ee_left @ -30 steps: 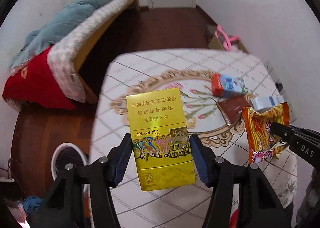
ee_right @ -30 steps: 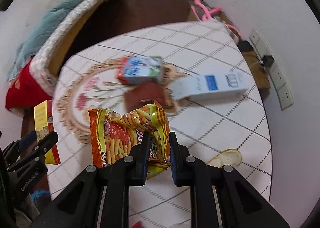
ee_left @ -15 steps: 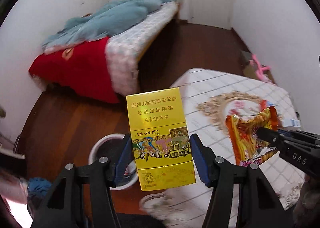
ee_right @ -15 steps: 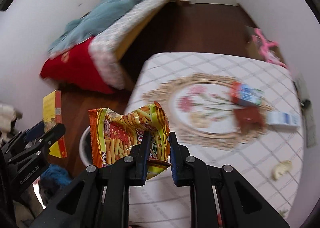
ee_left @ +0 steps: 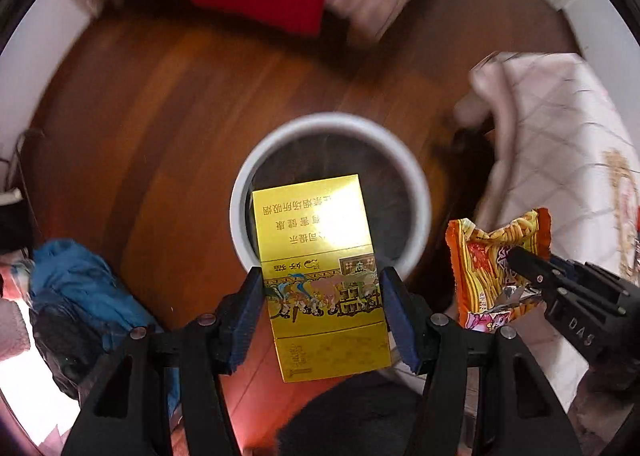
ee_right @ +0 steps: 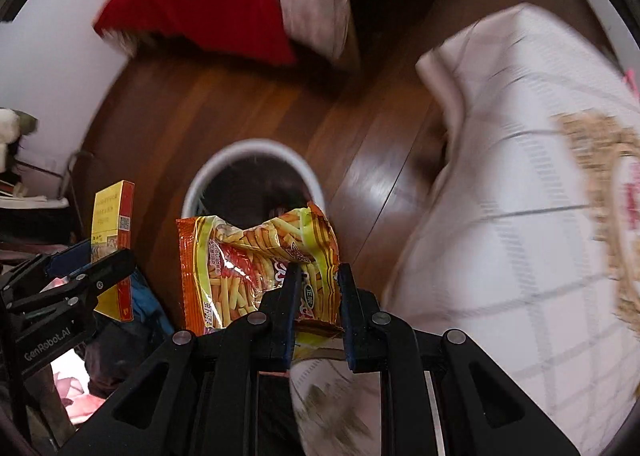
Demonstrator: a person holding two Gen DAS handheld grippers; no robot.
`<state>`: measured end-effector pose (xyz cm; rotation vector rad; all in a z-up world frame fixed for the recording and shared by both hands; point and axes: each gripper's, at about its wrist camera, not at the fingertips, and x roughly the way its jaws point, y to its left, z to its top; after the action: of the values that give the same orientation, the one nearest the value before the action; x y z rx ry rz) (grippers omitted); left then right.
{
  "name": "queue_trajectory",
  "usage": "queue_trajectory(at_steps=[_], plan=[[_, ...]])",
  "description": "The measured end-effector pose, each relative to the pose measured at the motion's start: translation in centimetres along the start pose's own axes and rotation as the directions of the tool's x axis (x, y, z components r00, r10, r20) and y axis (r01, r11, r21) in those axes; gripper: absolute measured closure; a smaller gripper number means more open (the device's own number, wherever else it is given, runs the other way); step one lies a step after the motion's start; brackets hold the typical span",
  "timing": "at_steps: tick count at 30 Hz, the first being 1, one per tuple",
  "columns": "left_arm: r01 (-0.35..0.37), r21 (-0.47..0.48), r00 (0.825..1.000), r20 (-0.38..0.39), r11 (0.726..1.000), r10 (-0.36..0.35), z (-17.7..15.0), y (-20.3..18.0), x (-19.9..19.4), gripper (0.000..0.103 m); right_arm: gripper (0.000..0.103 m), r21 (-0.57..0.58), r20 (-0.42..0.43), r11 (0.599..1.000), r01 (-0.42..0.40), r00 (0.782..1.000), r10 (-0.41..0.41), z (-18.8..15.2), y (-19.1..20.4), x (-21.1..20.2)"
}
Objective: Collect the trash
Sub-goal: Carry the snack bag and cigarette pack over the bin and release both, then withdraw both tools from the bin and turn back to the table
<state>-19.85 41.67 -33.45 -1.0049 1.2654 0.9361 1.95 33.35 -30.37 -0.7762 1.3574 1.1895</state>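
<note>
Both hands have swung off the desk since the earlier frames; where the flowered cloth and its cartons filled the view, each wrist camera now looks down on the white bin (ee_left: 332, 123) standing on the wooden floor. Landmark for all places: that bin.

Left first. Left gripper (ee_left: 322, 316) points almost straight down, jaws set at a middling width and clamped on the two long sides of the yellow cigarette box (ee_left: 320, 268). Box hangs with its long axis running away from the gripper; far end already overlaps the bin's mouth, near end sits outside the near rim. From the right wrist view the same box (ee_right: 110, 228) shows left of the bin, beside its rim rather than over the centre. Blue cloth (ee_left: 76, 280) lies on the floor well left of the bin.

Right next. Right gripper (ee_right: 318, 312) has jaws narrow, pinching the lower edge of the orange snack bag (ee_right: 256, 264). Bag stands up from the pads, crumpled, torn top edge overlapping the bin's near rim (ee_right: 256, 147). In the left view that bag (ee_left: 496, 268) sits right of the bin, off its rim.

Desk (ee_right: 520, 183), with its checked cloth, hangs further right of the bin.

Judgement: the left hand is nearer to a clean drop; both want a little more travel toward the bin's centre before letting go.
</note>
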Motion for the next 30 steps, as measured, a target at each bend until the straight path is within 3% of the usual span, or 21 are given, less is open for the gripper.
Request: queue_trajectory(at_steps=[6, 11, 13, 14, 15, 17, 19, 21, 23, 25, 30], plan=[[0.074, -0.079, 0.984, -0.154, 0.994, -0.085, 2.4, 2.5, 6.3, 0.047, 0.084, 0.031, -0.159, 0.999, 0.042, 0.987, -0.036, 1.5, 2.2, 9.3], [0.105, -0.127, 0.968, -0.215, 0.986, -0.131, 2.4, 3.7, 8.2, 0.047, 0.084, 0.046, -0.236, 0.997, 0.062, 0.971, -0.049, 2.3, 3.3, 13.9], [0.114, -0.143, 0.965, -0.218, 0.983, -0.144, 2.6, 4.0, 8.5, 0.03, 0.084, 0.047, -0.254, 0.997, 0.063, 0.966, -0.049, 2.7, 3.2, 15.2], [0.117, -0.152, 0.965, -0.217, 0.981, -0.148, 2.6, 4.1, 8.5, 0.012, 0.082, 0.043, -0.263, 0.998, 0.049, 0.964, -0.036, 3.0, 3.4, 15.7], [0.125, -0.162, 0.965, -0.209, 0.979, -0.158, 2.6, 4.2, 8.3, 0.007, 0.078, 0.039, -0.268, 0.998, 0.041, 0.963, -0.029, 3.1, 3.4, 15.9], [0.11, -0.166, 0.968, -0.207, 0.98, -0.144, 2.6, 4.6, 8.2, 0.007, 0.04, 0.03, -0.276, 0.999, 0.039, 0.961, -0.029, 3.3, 3.6, 16.1], [0.094, -0.166, 0.973, -0.195, 0.982, -0.126, 2.8, 5.1, 7.8, 0.007, 0.027, 0.025, -0.269, 0.999, 0.037, 0.963, -0.029, 3.6, 3.7, 16.0], [0.074, -0.173, 0.978, -0.18, 0.982, -0.105, 2.5, 5.5, 7.3, 0.007, 0.025, 0.02, -0.27, 0.999, 0.027, 0.963, -0.021, 3.6, 3.8, 15.7], [0.049, -0.174, 0.986, -0.149, 0.984, -0.075, 2.0, 5.6, 6.6, 0.007, 0.008, 0.015, -0.271, 1.0, 0.015, 0.962, -0.011, 3.3, 3.7, 15.1], [0.002, -0.165, 0.994, -0.109, 0.986, -0.02, 1.5, 5.5, 5.8, 0.007, 0.0, 0.004, -0.271, 1.0, 0.01, 0.963, -0.009, 3.1, 3.5, 14.5], [-0.057, -0.177, 0.998, -0.043, 0.983, 0.05, -0.5, 5.3, 4.2, 0.007, 0.0, -0.089, -0.258, 0.995, 0.037, 0.964, -0.059, 1.6, 4.3, 12.8]])
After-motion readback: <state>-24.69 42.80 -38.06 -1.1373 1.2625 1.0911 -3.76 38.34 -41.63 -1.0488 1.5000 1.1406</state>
